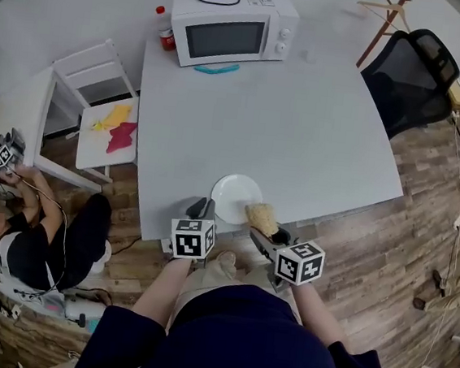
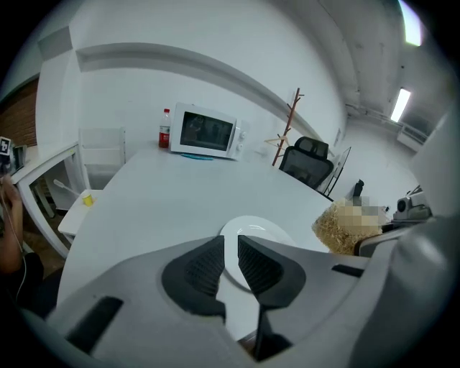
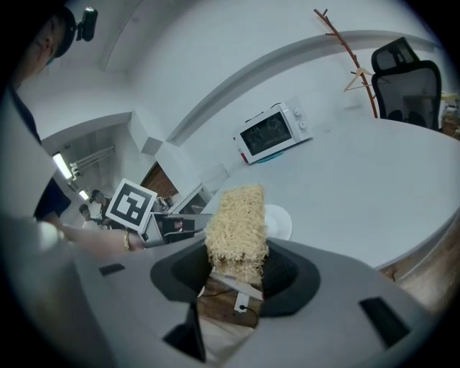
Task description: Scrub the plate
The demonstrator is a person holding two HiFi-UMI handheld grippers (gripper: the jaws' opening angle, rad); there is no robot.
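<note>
A white plate (image 1: 234, 194) lies flat on the white table (image 1: 285, 128), close to its near edge. My left gripper (image 1: 205, 210) sits at the plate's left rim. In the left gripper view its jaws (image 2: 230, 248) stand a narrow gap apart with no pad pressing on anything; the plate (image 2: 260, 231) shows just beyond and through the gap. My right gripper (image 1: 261, 230) is shut on a tan fibrous scrubber (image 1: 261, 217), which hovers at the plate's right near edge. In the right gripper view the scrubber (image 3: 236, 226) stands up between the pads, and the plate (image 3: 280, 221) is behind it.
A white microwave (image 1: 233, 26), a red-capped bottle (image 1: 161, 29) and a teal object (image 1: 217, 68) stand at the table's far side. A black office chair (image 1: 413, 76) is at the right. A low white side table (image 1: 108, 134) and a person seated on the floor (image 1: 36, 240) are at the left.
</note>
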